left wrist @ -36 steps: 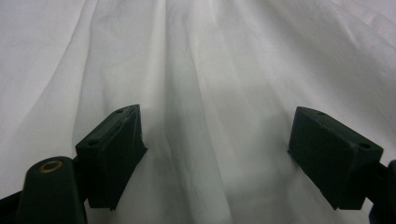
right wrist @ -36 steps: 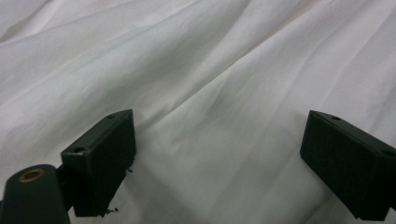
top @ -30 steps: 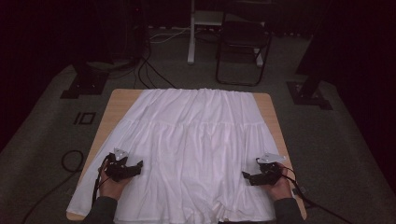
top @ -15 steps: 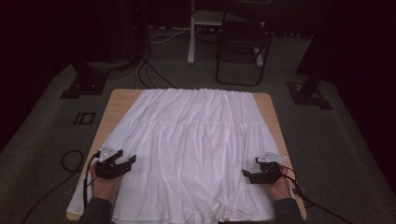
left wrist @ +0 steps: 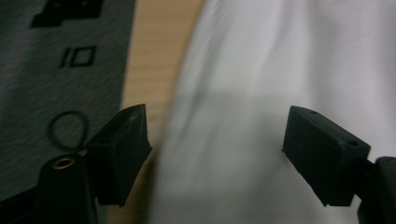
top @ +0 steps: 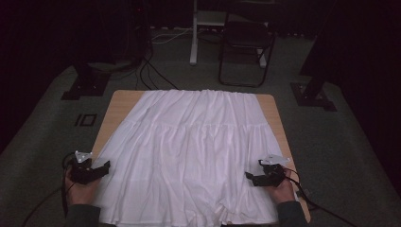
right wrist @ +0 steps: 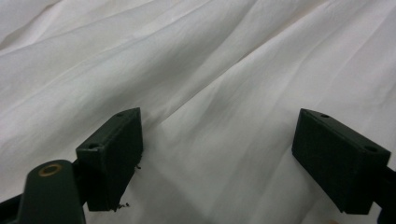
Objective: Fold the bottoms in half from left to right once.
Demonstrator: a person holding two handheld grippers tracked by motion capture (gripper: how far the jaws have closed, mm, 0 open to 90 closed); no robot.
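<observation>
I'm watching the skirt (top: 191, 156) lying flat across the table (top: 118, 101). If I'm closing the left gripper (top: 105, 166) here at the cloth's edge, it risks pinching air or snagging one layer. Its jaws have just been opening, nothing between them. The right gripper (top: 249, 178) is hovering spread over the opposite edge, both pointing inward.

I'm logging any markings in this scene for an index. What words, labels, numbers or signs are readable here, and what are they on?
"10" or "IO": black outlined mark on the grey floor left of the table; I cannot tell whether it is digits, letters or plain shapes.
White garment: no print or label visible.
Left gripper and right gripper: black, no lettering readable.
</observation>
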